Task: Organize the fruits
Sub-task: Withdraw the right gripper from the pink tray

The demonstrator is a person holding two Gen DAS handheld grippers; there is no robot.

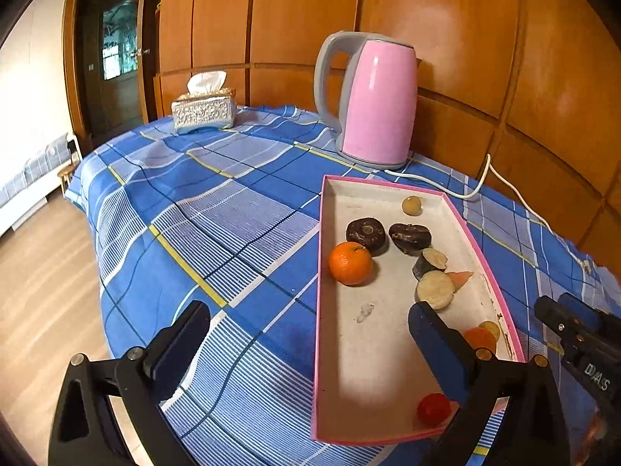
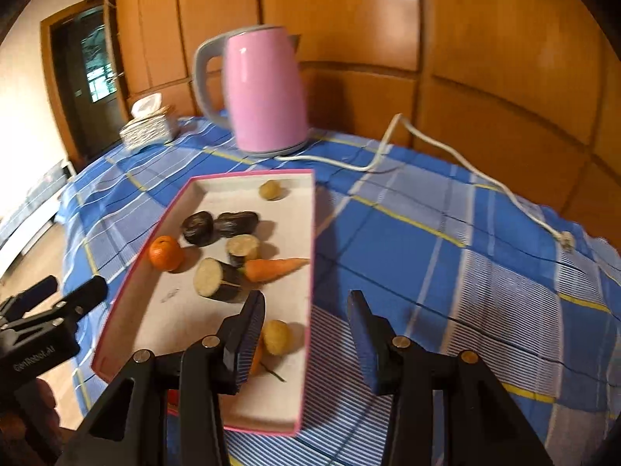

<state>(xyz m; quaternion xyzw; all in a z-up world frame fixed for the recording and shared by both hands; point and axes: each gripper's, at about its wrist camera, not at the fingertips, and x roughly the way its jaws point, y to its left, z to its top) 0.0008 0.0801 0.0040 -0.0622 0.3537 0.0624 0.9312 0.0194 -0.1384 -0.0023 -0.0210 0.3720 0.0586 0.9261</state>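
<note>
A pink-rimmed shallow box (image 1: pixel 380 369) (image 2: pixel 163 283) lies on the blue checked tablecloth. It holds an orange mandarin (image 1: pixel 350 263) (image 2: pixel 166 253), two dark fruits (image 1: pixel 366 233) (image 2: pixel 198 227), two cut eggplant pieces (image 1: pixel 435 289) (image 2: pixel 214 279), a carrot (image 2: pixel 275 268), a small yellow fruit (image 1: pixel 411 206) (image 2: pixel 270 189), another yellow fruit (image 2: pixel 276 336) and a red fruit (image 1: pixel 434 408). My left gripper (image 1: pixel 306 334) is open, straddling the box's left wall. My right gripper (image 2: pixel 306 334) is open, straddling the box's right wall. Both are empty.
A pink electric kettle (image 1: pixel 372 101) (image 2: pixel 264 89) stands behind the box, its white cord (image 2: pixel 427 143) trailing right across the cloth. A tissue box (image 1: pixel 203 110) (image 2: pixel 149 122) sits at the far left of the table. Wooden wall panels stand behind; the floor lies left.
</note>
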